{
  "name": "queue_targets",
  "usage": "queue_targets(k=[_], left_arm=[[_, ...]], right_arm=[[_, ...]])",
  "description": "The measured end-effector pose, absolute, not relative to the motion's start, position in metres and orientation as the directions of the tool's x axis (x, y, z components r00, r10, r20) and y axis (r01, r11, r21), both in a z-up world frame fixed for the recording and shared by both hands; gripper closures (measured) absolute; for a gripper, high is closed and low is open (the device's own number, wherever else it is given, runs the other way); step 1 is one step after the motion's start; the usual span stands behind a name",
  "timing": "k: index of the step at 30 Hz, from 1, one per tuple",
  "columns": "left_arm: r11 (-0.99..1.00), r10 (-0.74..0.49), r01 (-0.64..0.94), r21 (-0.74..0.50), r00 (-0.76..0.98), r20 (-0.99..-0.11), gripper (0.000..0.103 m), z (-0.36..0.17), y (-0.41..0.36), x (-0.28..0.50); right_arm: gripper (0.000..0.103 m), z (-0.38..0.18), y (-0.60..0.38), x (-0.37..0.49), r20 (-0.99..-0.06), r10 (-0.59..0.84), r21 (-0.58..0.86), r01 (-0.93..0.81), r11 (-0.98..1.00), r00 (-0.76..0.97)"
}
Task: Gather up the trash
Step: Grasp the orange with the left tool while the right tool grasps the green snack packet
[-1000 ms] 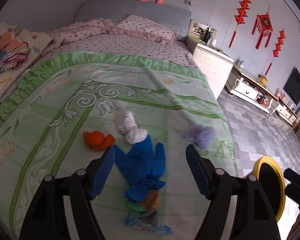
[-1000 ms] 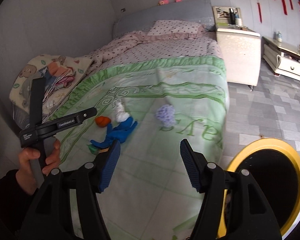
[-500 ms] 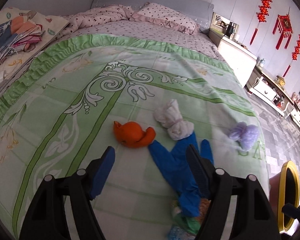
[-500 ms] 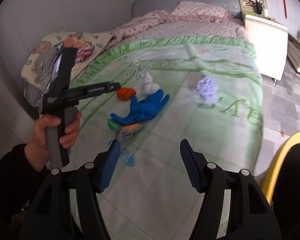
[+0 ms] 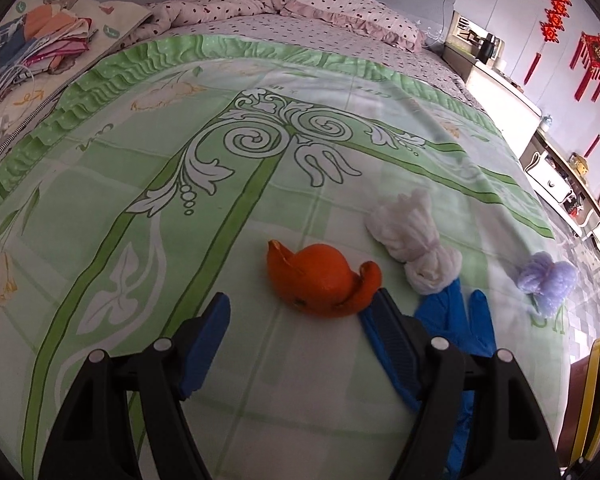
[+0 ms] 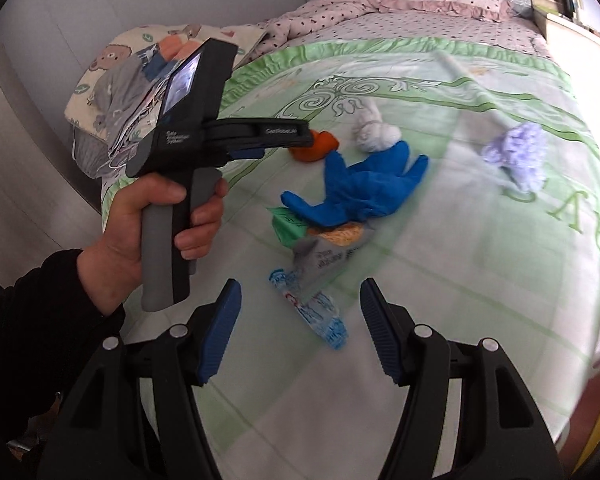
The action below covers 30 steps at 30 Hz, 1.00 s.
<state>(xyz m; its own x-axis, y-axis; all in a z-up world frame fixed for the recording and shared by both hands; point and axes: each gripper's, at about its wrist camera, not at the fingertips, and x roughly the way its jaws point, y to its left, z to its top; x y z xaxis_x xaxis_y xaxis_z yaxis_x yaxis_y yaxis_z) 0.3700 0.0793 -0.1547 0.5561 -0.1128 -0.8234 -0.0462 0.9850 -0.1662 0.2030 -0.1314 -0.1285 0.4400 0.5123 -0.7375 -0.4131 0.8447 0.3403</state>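
Two grippers work over the bed point(image 5: 148, 208): the left gripper point(image 5: 300, 320) has swung from the blue glove point(image 5: 452, 320) toward the orange peel point(image 5: 320, 280), now just ahead between its spread jaws, the likely first pickup; the right gripper point(image 6: 298, 320), jaws spread, hovers over a wrapper point(image 6: 320, 316).

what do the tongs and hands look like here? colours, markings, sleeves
Both tongs, left and right, have black plastic arms with silver rivets and ribbed blue pads. In the right wrist view the left unit has a grey grip, a small lit screen and white lettering too blurred to read. The left hand is bare, with a black sleeve.
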Motion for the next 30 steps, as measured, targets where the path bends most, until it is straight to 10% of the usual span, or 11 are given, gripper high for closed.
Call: queue_targets(k=[13,20,30], left_arm=[[0.986,-0.131,-0.019,-0.168,0.541,-0.831,0.034,-0.172,0.075,0.402],[0.983,-0.168,0.038,-0.178,0.554,-0.815,0.06,-0.174,0.067,0.407],[0.974,-0.206,0.043,-0.223,0.575,-0.791,0.07,-0.174,0.07,0.403]], right_arm=[[0.053,-0.16,-0.108,0.239,-0.775,0.45,0.318,-0.342,0.884,0.443],[0.07,-0.172,-0.108,0.256,-0.755,0.488,0.374,-0.324,0.869,0.438],[0.081,-0.17,-0.121,0.262,-0.743,0.504,0.419,-0.28,0.863,0.441]])
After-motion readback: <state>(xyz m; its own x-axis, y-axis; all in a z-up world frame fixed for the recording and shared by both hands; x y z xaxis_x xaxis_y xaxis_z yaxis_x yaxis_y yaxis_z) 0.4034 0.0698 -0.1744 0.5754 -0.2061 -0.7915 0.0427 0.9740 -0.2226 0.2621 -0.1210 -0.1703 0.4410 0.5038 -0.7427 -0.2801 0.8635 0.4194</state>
